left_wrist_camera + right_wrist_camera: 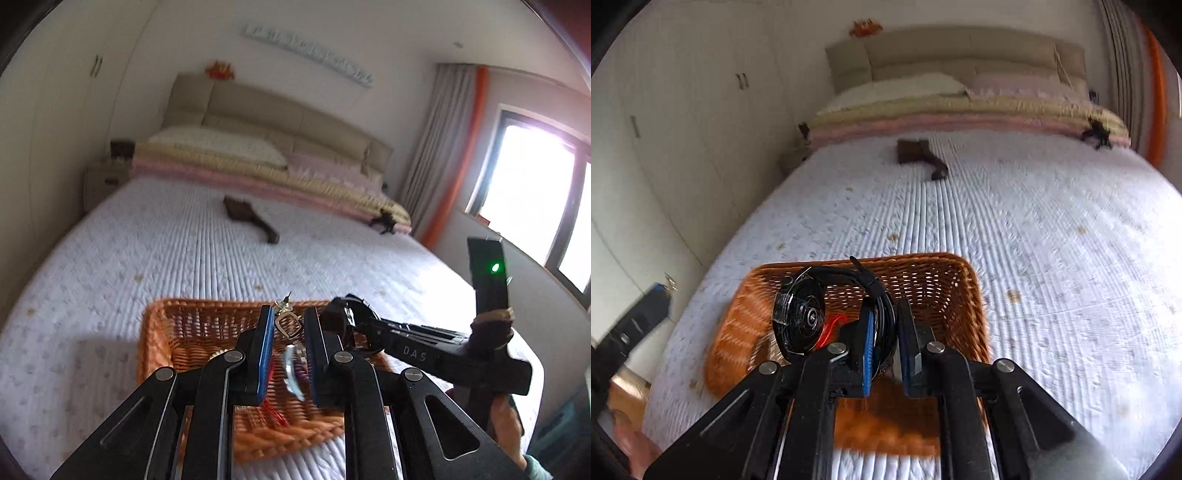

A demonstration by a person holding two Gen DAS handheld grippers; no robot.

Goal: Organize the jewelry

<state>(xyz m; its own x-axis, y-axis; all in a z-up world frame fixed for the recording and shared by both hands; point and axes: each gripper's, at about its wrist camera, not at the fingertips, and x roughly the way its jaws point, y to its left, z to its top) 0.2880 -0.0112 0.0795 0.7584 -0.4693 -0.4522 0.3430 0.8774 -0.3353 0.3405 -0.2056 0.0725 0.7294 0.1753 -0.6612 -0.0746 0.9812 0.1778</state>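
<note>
An orange wicker basket (177, 325) (938, 280) sits on the bed's near end. My left gripper (289, 325) hovers above it with a gold earring (287, 321) hanging at its blue-padded fingertips; the jaws stand a little apart, and whether they pinch it is unclear. A silver piece (291, 369) and red thread (277, 417) show below in the basket. My right gripper (886, 325) is shut on a black watch (801, 314) by its strap, held over the basket. The right gripper also shows in the left wrist view (343, 317).
The bed has a white quilted cover (1034, 240). A dark brown brush-like object (251, 218) (923, 157) lies mid-bed. A small black item (384, 221) lies by the folded blankets. A window (535, 195) is at right, wardrobes (683, 129) at left.
</note>
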